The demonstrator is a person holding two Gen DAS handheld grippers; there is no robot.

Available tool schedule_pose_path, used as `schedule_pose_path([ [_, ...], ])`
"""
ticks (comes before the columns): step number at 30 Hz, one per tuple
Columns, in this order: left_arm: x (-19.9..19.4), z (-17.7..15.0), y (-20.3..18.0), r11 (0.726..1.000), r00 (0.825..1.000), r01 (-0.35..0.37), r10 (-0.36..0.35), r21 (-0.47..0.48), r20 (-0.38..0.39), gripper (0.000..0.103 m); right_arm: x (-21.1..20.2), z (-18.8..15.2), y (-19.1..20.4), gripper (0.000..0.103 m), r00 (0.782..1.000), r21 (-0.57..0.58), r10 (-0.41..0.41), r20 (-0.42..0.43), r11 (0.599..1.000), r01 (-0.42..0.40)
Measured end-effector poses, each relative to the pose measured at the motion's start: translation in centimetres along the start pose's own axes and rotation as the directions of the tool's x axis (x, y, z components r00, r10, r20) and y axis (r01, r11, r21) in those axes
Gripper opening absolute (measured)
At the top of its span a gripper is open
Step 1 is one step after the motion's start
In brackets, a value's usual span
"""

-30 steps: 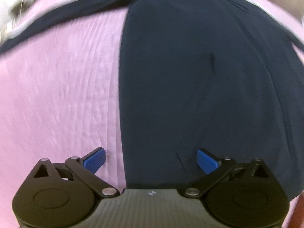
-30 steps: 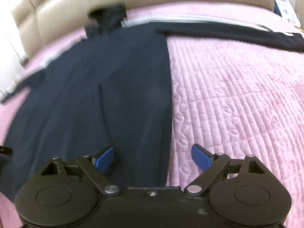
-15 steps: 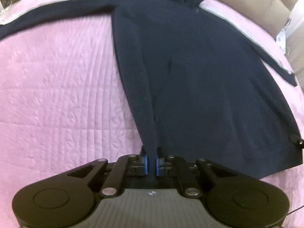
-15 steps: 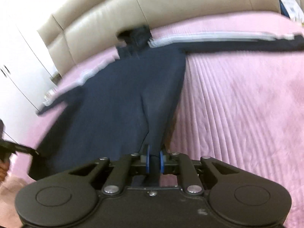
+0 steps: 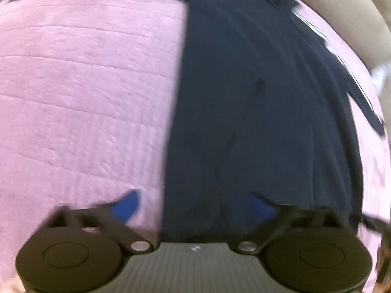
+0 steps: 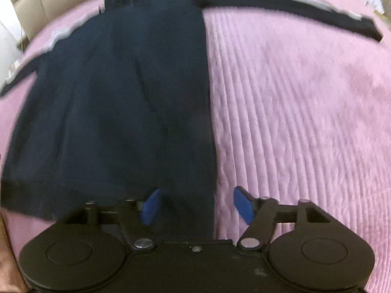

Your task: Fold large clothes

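1. Check your left gripper (image 5: 193, 205). Its fingers (image 5: 125, 206) have just been opening and now stand spread wide, released. The lower left corner of the navy garment (image 5: 256, 102) lies beneath the gap, and neither pad presses on it.

2. Check your right gripper (image 6: 196, 204). Its fingers (image 6: 242, 204) have likewise just been opening and stand apart, released. The garment's lower right corner lies under the gap, toward the left pad. No cloth is pinched.

3. Locate the garment on the pink bedspread (image 6: 305, 102). It lies flat. In each wrist view its long axis runs from the hem at 6 o'clock, just below the fingers, to the hood at 12 o'clock.

4. Note the side edges. In the left view the cloth's edge climbs from the fingers toward 12 o'clock, with bare bedspread from 9 to 11 o'clock. In the right view, bare bedspread fills 1 to 4 o'clock.

5. Note the far end. The right sleeve (image 6: 293, 7) stretches away from the shoulder toward 2 o'clock. Each hand is nearest its own hem corner, so any lengthwise fold probably starts there.
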State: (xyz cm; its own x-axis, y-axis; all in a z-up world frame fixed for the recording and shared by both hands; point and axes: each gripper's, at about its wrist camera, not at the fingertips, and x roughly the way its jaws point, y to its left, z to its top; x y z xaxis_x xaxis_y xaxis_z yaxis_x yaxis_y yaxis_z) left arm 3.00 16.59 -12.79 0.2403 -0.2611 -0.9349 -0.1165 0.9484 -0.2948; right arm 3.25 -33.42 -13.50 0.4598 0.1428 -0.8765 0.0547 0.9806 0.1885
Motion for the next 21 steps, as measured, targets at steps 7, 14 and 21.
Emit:
schedule_pose_path([
  [7, -2.2, 9.0, 6.5, 0.977, 0.973, 0.087, -0.042, -0.193, 0.225, 0.101, 1.2, 10.5, 10.1, 0.085, 0.962, -0.154, 0.164, 0.217, 0.979, -0.133],
  [14, -2.8, 19.5, 15.7, 0.939, 0.913, 0.047, 0.097, -0.339, 0.397, 0.097, 11.2, 21.2, 26.4, 0.085, 0.892, -0.243, 0.353, 0.281, 0.926, -0.289],
  [21, -1.3, 25.9, 23.4, 0.852, 0.855, 0.047, 0.236, -0.521, 0.463, 0.093, 23.3, 28.7, 35.7, 0.085, 0.932, -0.171, 0.265, 0.249, 0.959, -0.227],
])
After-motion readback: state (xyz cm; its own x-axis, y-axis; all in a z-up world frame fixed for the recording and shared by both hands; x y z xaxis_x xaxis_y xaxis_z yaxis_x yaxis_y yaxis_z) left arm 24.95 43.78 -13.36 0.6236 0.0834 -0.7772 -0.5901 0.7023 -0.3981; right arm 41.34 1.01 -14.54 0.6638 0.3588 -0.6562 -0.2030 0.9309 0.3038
